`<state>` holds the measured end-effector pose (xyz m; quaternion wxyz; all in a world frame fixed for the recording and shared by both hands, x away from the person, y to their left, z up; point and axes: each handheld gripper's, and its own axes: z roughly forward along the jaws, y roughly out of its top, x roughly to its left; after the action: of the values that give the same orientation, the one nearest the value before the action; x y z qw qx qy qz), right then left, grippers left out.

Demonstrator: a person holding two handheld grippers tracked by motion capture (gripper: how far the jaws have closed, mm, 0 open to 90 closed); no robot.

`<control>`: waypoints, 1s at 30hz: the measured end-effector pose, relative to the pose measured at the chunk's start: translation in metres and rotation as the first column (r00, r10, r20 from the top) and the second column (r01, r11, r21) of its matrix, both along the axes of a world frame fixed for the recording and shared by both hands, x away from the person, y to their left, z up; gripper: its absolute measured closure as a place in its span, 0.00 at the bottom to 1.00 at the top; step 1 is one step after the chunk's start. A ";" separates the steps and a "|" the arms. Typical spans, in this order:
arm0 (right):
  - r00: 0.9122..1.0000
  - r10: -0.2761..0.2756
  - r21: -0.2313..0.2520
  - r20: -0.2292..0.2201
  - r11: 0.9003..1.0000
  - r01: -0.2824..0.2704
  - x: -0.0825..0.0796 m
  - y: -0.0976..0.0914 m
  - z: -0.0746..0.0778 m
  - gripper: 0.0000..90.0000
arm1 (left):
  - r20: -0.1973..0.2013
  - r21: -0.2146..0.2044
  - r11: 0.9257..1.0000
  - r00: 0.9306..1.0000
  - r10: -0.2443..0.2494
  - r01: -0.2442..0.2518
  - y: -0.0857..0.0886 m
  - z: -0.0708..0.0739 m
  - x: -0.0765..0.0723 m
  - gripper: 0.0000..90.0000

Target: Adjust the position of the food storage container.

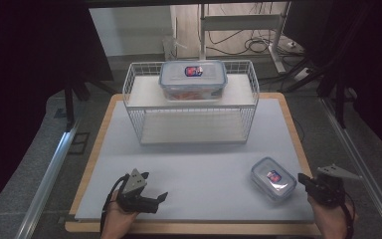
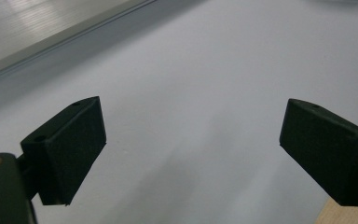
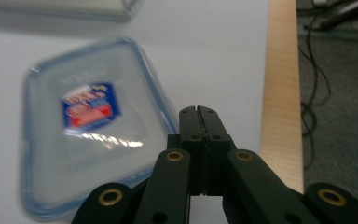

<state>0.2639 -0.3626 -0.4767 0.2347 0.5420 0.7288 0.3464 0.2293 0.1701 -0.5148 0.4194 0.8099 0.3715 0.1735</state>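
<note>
High view: small lidded container (image 1: 273, 179) sits on the mat near the table's right edge, right gripper (image 1: 304, 180) just beside it. Left gripper view: left gripper (image 2: 192, 149) jaws spread wide, nothing between. Right gripper view: jaws clenched together, empty, beside the container (image 3: 93, 126).

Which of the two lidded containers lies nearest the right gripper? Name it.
The small container on the white mat, just left of the right gripper. The larger container sits far off, on top of the wire rack.

a large container (image 1: 193, 79) sits on the wire rack (image 1: 139, 94) behind a small container (image 1: 273, 179) on the mat (image 1: 194, 169).
</note>
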 end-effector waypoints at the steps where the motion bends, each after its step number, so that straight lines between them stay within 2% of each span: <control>1: 1.000 0.003 -0.004 -0.017 1.000 -0.003 0.002 0.000 -0.003 1.00 | -0.003 0.004 1.000 1.000 -0.002 0.002 0.000 -0.001 0.000 0.08; 3: 0.999 0.001 -0.031 -0.045 1.000 -0.003 0.005 0.003 -0.009 1.00 | -0.008 0.010 1.000 1.000 -0.006 0.006 -0.001 -0.002 0.001 0.08; 7: 0.999 -0.008 -0.036 -0.037 0.999 0.007 0.006 0.005 -0.009 1.00 | -0.013 0.013 1.000 1.000 -0.012 0.013 -0.002 -0.003 0.001 0.08; 15: 0.998 0.038 0.015 -0.049 0.999 -0.037 0.010 0.017 -0.011 1.00 | -0.022 0.026 0.999 0.999 -0.024 0.024 -0.006 -0.005 0.002 0.08; 23: 0.989 0.135 0.021 -0.058 0.991 -0.134 0.017 0.053 -0.012 1.00 | -0.046 0.015 1.000 0.999 -0.026 0.026 -0.006 -0.003 0.003 0.08; 30: 0.973 0.223 0.014 -0.064 0.975 -0.223 0.025 0.091 -0.014 1.00 | -0.065 0.010 1.000 0.998 -0.017 0.018 -0.005 -0.004 0.005 0.08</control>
<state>0.2891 -0.2718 -0.4907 0.1685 0.4686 0.7911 0.3553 0.2343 0.1655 -0.5187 0.4043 0.8206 0.3769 0.1452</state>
